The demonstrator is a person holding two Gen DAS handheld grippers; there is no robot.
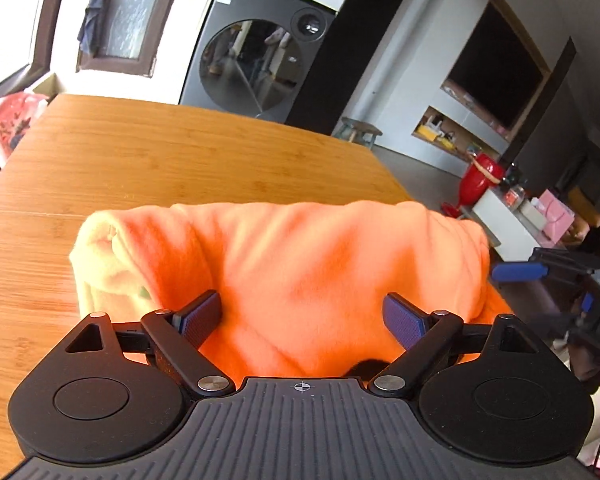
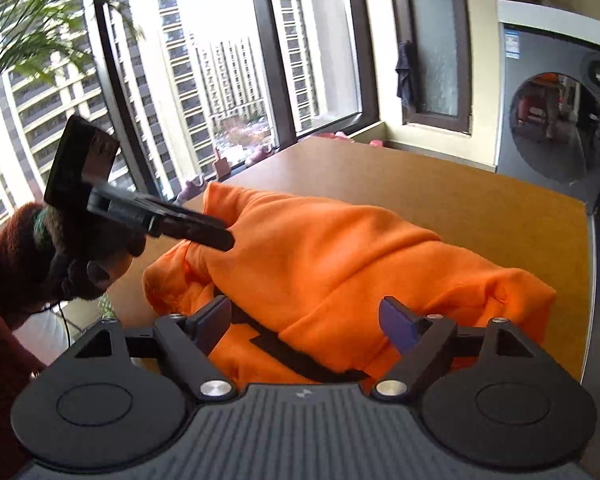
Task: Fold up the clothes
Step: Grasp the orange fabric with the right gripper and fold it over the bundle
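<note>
Orange sweatshirt (image 1: 300, 272) is lying bunched on the wooden table (image 1: 160, 152), near its front edge. Left gripper (image 1: 306, 318) and right gripper (image 2: 306, 326) are hanging spread wide over it, grasping nothing. Risk: pinching several layers, dragging the bundle off the table.

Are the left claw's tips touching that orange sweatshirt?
Cannot tell. In the left wrist view the open left gripper overlaps the orange sweatshirt, but neither view plainly shows contact or gap.

A wooden table (image 1: 160, 152) fills the foreground. Beyond its far edge stands a grey front-loading washing machine (image 1: 260, 48). A dark television (image 1: 500, 68) hangs on the right wall. Tall windows (image 2: 204, 72) show apartment towers, beside a leafy plant (image 2: 24, 12).
</note>
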